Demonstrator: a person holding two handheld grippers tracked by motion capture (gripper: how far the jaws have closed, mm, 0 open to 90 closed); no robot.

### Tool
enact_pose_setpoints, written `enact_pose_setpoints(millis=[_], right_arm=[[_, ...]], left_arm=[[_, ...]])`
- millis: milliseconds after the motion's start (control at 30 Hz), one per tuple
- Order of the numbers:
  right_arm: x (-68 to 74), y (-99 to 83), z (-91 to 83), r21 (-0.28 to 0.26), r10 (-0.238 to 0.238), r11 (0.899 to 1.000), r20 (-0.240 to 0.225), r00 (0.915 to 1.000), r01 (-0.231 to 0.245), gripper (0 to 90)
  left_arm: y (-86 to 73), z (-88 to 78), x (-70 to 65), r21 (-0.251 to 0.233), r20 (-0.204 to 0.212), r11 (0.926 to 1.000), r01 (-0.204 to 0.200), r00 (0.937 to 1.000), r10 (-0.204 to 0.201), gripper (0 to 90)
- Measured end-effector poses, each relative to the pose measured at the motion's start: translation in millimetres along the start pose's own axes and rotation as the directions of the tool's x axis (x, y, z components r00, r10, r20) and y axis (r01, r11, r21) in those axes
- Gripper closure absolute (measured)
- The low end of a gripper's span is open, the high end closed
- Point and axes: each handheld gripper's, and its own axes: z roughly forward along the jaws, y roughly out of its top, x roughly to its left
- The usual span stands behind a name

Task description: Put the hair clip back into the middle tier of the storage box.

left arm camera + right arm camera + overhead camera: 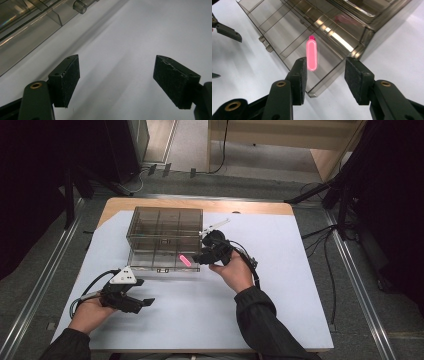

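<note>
On a white sheet [280, 285] covering a wooden table [150, 204] sits one smoky, see-through plastic organiser box [165, 227], the landmark for everything else. Thin walls divide it into compartments, and its clear lid lies folded open flat on the sheet along the box's near side, toward the person. The lid edge carries small moulded latches.

One bright pink capsule-shaped object [184, 261] with a small darker pink cap at one end lies within the near right part of the box; whether it rests on the open lid or in a compartment is hard to tell. In the right gripper view it glows vivid pink [311, 55] against the brown plastic, rounded and elongated.

Two grippers are present, each held in a hand. The right gripper [200, 256] is at the box's near right corner, beside the pink object. Its two black jaws are spread apart and hold nothing; in its own view the pink object shows just beyond and between them, close to one jaw.

The left gripper [148, 302] rests on the sheet near the person, well in front of the box's left side. Its jaws are wide apart, with bare white sheet between them [117, 82] and the box edge off to one side
</note>
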Motion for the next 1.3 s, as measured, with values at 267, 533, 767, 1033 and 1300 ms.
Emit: enact_pose_setpoints(millis=[267,533,767,1033,1300], right_arm=[[-4.7,-5.2,-11.2,-0.02,0.0,1.0,0.002,1.0,0.0,50.3],[-15.6,-14.9,-22.2,-0.045,0.022,0.999,0.018,0.9996,-0.022,45.5],[-26.8,-23.5,-26.0,-0.062,0.052,0.997,0.021,0.9984,-0.051,39.0],[-38.0,-36.8,-24.2,-0.038,0.07,0.997,0.01,0.9975,-0.07,36.2],[-54.6,-48.7,-27.7,-0.044,0.08,0.996,0.036,0.9961,-0.079,32.4]], left_arm=[[-0.4,-2.4,0.7,-0.002,-0.001,1.0,0.002,1.0,-0.002,22.5],[0.3,-3.2,1.4,-0.009,-0.003,1.0,0.003,1.0,-0.003,22.5],[3.7,-0.3,-0.2,-0.001,0.009,0.9999,-0.01,0.9999,0.01,22.5],[4.6,-0.3,2.4,-0.002,0.009,1.0,-0.006,0.9999,0.006,22.5],[7.0,2.1,1.7,-0.008,0.011,0.9999,-0.011,0.9999,0.011,22.5]])
